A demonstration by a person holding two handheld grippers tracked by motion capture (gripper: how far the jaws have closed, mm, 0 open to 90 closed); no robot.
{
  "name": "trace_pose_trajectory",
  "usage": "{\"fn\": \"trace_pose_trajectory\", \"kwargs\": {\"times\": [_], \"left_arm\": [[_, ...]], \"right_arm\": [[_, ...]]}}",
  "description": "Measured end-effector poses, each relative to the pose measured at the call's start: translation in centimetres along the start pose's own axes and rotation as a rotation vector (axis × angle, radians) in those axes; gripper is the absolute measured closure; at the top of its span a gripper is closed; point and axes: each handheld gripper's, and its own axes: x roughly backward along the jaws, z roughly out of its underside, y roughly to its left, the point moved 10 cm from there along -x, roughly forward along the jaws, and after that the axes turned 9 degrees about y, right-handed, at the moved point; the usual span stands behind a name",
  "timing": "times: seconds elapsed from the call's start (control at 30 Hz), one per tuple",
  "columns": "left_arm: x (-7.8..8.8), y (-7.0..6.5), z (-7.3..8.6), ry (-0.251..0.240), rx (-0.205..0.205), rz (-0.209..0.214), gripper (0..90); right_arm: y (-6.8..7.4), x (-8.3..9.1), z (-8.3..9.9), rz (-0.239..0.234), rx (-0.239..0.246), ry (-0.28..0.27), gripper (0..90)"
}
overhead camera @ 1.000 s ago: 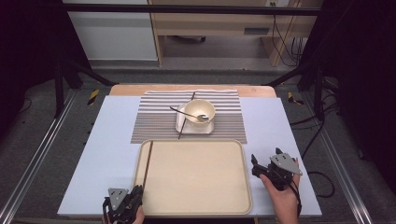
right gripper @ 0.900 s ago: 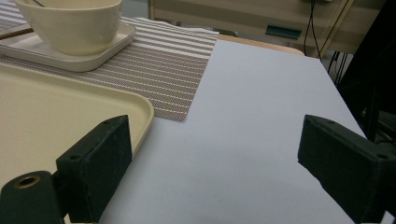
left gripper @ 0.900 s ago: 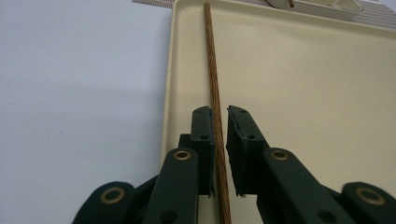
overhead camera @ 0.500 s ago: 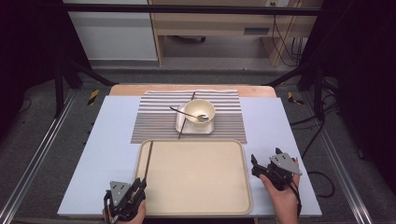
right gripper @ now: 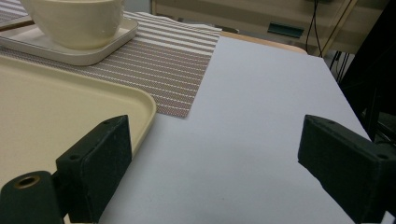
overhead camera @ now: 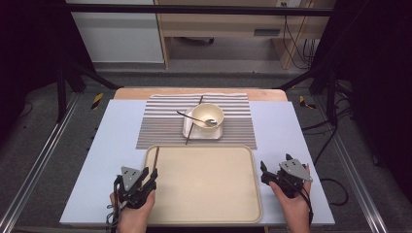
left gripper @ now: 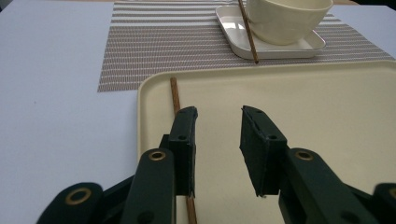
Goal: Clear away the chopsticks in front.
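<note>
A brown chopstick [overhead camera: 156,158] lies along the left inner edge of the cream tray [overhead camera: 209,194]. My left gripper [overhead camera: 148,175] hovers over its near end. In the left gripper view the jaws [left gripper: 218,116] have just been opening and stand apart with nothing between them. The chopstick [left gripper: 175,95] runs on the tray beneath the left jaw. My right gripper [overhead camera: 275,169] rests open beside the tray's right edge; its jaws [right gripper: 219,135] are wide over bare table. A second chopstick [overhead camera: 194,121] leans across the small plate [overhead camera: 188,130] beside the bowl [overhead camera: 207,114].
The bowl holds a spoon [overhead camera: 210,122] and sits on the plate on a striped placemat [overhead camera: 160,124] behind the tray. The tray's corner [right gripper: 140,100] lies just left of my right gripper. Dark stands and a low shelf flank the far side.
My left gripper has lifted and moved forward and right from the table's near edge to the tray's left rim, its jaws now wider apart. The right gripper has not moved.
</note>
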Motion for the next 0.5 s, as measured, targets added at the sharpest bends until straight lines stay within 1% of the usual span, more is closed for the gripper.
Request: {"fn": "trace_pose_trajectory", "kwargs": {"times": [0.1, 0.27, 0.37, 0.43, 0.5], "left_arm": [[-0.4, -0.2, -1.0, 0.004, -0.036, -0.005, 65.6], [-1.0, -0.9, -2.5, 0.018, -0.090, -0.001, 63.7], [-1.4, -1.4, -3.3, 0.020, -0.110, 0.008, 62.8], [-1.8, -1.7, -3.8, 0.027, -0.131, 0.011, 61.5], [-2.1, -2.2, -4.4, 0.025, -0.138, 0.022, 60.5]], "right_arm": [[0.0, 0.0, 0.0, -0.002, -0.002, -0.001, 10.2], [0.0, 0.0, -0.1, -0.002, 0.001, -0.001, 10.2], [0.1, 0.0, -0.1, -0.003, 0.005, 0.000, 10.2], [0.1, -0.1, 0.0, -0.004, 0.007, 0.002, 10.2], [0.1, -0.1, 0.0, -0.004, 0.015, 0.003, 10.2]]}}
